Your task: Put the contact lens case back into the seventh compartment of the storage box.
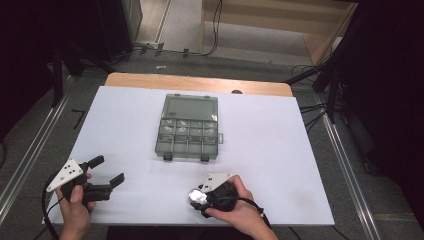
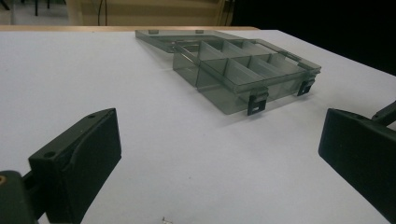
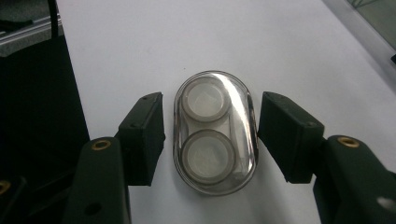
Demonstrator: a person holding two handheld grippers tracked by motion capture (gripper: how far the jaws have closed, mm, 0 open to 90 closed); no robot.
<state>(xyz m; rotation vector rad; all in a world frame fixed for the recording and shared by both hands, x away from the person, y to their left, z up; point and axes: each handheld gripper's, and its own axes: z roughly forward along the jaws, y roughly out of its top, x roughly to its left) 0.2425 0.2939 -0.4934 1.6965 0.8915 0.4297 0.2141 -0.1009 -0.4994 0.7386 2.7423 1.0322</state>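
While the right claw [image 3: 210, 135] points down at the white bench [image 1: 280, 150] near the lower middle of the high view, a small clear oval case [image 3: 215, 140] lies flat directly between its two black jaws. In the right gripper view the case sits at the centre of the frame, showing two round wells, one above the other, so its long axis runs up and down the frame, parallel to the jaw faces. The jaws stand spread, one on each long side of the case, close to it but with a sliver of bench showing on either side; a squeeze would likely bear across the case's narrow width. In the high view the same case [image 1: 196, 196] appears as a bright glint at the tip of the right claw [image 1: 199, 200], near the bottom edge of the bench. The left claw [image 1: 107, 170] rests at the lower left of that view, held wide apart and holding nothing, well apart from the case. A grey compartment box [image 1: 189, 131] with its lid folded back sits in the upper middle of the bench, beyond both claws. The right hand is clearly the nearer one to the case.
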